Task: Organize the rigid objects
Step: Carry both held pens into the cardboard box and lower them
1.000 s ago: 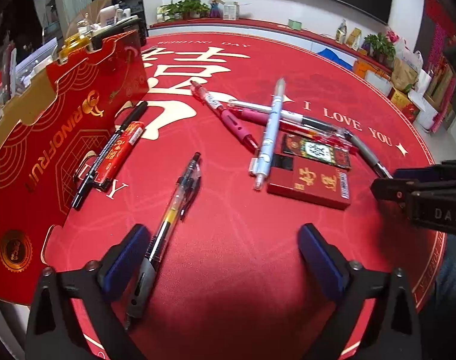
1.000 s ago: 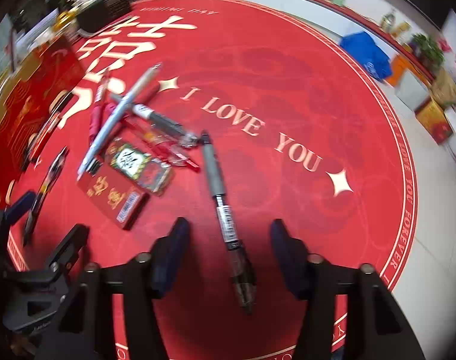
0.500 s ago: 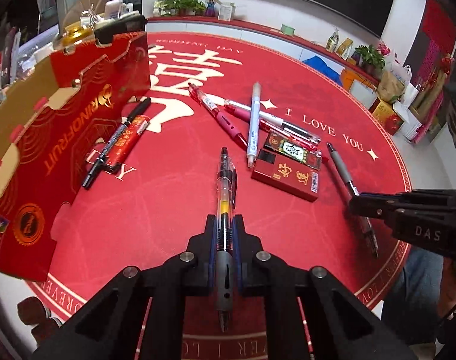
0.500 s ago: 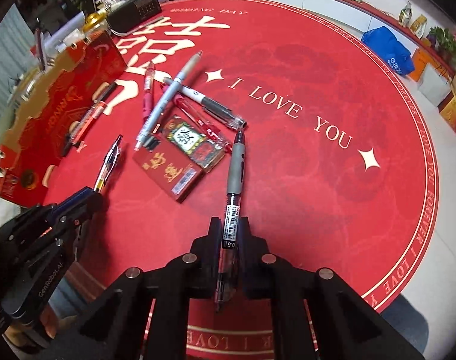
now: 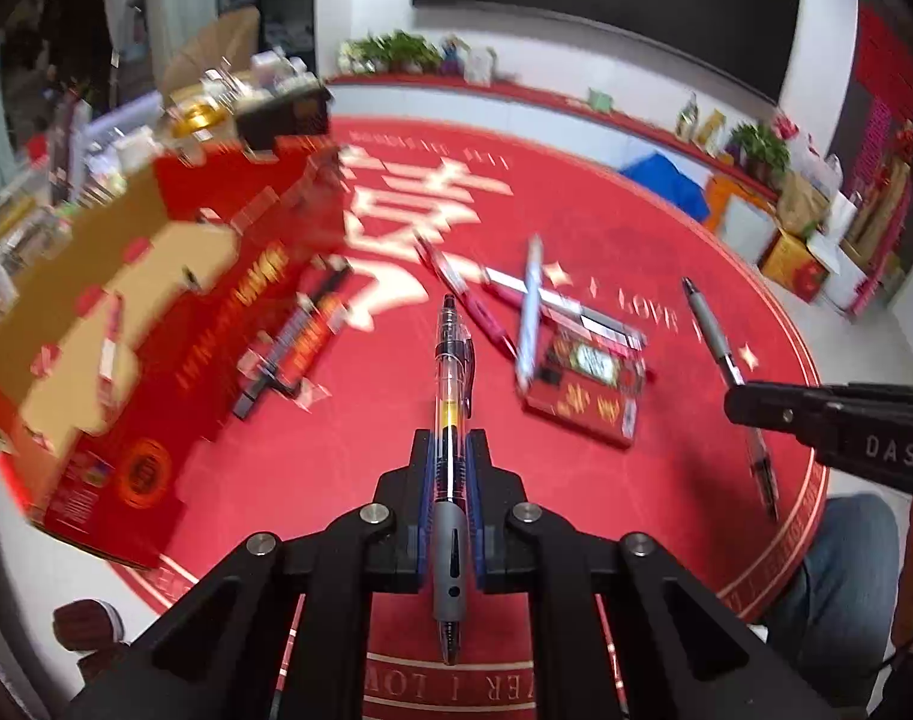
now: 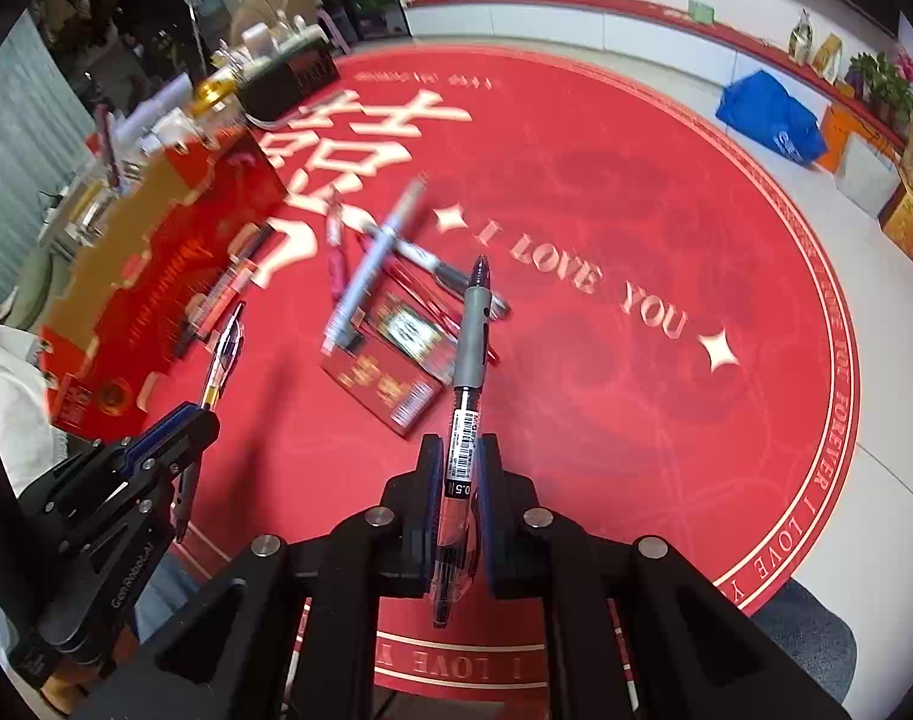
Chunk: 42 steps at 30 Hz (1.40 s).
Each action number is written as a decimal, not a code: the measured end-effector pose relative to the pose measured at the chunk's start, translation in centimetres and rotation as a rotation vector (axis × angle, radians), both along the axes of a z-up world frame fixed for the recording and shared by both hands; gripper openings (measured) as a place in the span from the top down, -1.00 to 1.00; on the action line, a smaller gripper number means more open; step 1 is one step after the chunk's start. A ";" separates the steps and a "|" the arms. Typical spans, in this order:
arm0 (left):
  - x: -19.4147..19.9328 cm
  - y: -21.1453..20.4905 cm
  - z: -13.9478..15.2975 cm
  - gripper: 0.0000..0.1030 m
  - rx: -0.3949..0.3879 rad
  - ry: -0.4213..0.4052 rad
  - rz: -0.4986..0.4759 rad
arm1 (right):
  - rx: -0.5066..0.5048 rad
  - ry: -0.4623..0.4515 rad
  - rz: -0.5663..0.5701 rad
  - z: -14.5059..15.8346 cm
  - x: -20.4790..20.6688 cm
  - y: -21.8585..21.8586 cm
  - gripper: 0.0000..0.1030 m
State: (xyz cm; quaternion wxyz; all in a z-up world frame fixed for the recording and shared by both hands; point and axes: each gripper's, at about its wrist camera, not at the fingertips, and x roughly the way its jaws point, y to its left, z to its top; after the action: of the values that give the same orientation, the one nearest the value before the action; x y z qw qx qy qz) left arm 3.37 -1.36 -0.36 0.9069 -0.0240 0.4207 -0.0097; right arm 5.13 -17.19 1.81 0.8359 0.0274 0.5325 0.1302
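Round red felt table [image 5: 312,480], both claws clamped: left claw [image 5: 450,480] pinching a clear plastic pen [image 5: 447,384], right claw [image 6: 462,480] a grey-gripped pen [image 6: 468,396].

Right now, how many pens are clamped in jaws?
2. A clear plastic pen with yellow ink and grey grip is clamped in the left gripper; a grey-gripped clear pen with barcode label in the right gripper. Other pens lie on the round red mat.
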 end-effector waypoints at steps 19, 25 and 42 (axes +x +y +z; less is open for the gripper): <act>-1.2 9.2 7.1 0.80 0.081 -0.157 0.237 | 0.102 -0.195 0.250 8.7 1.1 12.9 0.77; -1.2 13.2 7.8 0.80 0.099 -0.173 0.317 | 0.132 -0.214 0.320 9.7 1.5 17.6 0.77; 0.2 20.2 7.1 0.80 0.108 -0.159 0.450 | 0.112 -0.188 0.456 8.6 3.6 27.5 0.77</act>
State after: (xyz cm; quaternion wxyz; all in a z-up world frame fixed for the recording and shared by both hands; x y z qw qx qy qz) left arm 3.53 18.89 6.79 0.9164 -0.0677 0.3318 0.2132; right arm 8.70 10.30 10.42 0.8280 -0.0595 0.4369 0.3465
